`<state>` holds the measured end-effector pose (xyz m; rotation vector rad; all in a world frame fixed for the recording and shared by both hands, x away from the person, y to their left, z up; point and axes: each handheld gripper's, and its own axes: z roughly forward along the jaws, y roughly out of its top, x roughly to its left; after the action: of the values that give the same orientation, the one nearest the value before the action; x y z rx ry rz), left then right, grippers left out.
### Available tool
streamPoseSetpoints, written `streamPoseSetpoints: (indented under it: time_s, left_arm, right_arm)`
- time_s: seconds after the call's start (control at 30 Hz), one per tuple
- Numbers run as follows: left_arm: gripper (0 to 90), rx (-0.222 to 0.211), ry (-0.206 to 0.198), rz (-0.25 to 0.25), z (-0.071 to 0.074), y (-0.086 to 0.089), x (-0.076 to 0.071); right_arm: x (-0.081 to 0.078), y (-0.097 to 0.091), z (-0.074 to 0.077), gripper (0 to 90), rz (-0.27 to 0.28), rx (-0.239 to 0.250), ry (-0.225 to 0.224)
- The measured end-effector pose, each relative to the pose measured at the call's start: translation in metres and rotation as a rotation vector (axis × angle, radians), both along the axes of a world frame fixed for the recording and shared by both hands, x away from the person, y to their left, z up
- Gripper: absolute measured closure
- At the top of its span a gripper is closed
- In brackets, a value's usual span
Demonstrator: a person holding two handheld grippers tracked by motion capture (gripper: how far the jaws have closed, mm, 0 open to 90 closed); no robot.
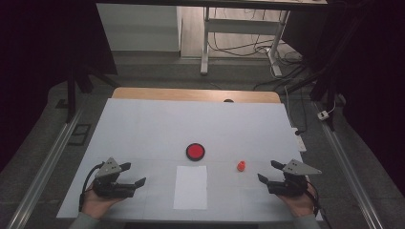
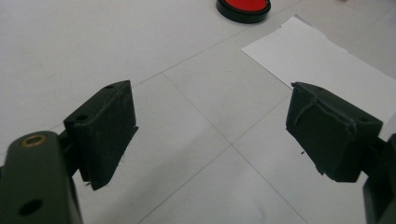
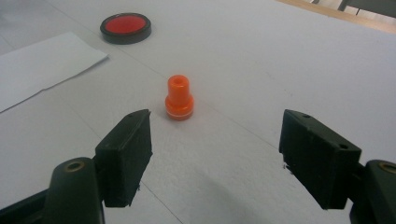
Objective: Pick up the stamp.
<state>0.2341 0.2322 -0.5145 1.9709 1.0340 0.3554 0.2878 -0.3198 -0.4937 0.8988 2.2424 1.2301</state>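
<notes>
— On the near right of the tabletop [image 1: 143, 124], where does your right tool [image 1: 266, 171] sit?

— Your right hand [image 1: 298, 200] holds it low over the white surface, close to the near edge, its jaws pointing toward the middle. They stand wide apart with nothing between them.

— And the small orange stamp [image 1: 241, 165]?

— It stands upright on the tabletop, a short way left of and slightly beyond your right tool. In the right gripper view the stamp [image 3: 179, 98] sits just past the tips, closer to the jaw on the left of that view, apart from both pads.

— What about your left tool [image 1: 133, 174]?

— You have it at the near left, held by your left hand [image 1: 95, 202], jaws aimed toward the centre. They too are spread apart and empty; in the left gripper view only bare tabletop lies between them.

— What lies between your two tools?

— A white sheet of paper [image 1: 190, 187] lies flat in the near middle, its long side running near to far. Just beyond its far edge sits a round red ink pad [image 1: 195, 151] with a black rim, not touching the sheet. The stamp is to the right of the pad and a little nearer to you, well apart from the paper.

— Does the left gripper view catch those?

— Yes: the paper [image 2: 322, 60] shows beyond the jaw on the right of that view, and the ink pad [image 2: 243, 8] at the top edge.
</notes>
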Motion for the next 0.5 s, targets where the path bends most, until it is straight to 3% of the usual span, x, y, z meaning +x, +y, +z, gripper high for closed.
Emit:
streamPoseSetpoints:
  time_s: [0.5]
  left_arm:
    - [16.3, 0.009, 0.005, -0.014, -0.001, -0.003, -0.001]
  right_arm:
    - [0.001, 0.008, 0.011, 25.6, 0.009, 0.006, -0.017]
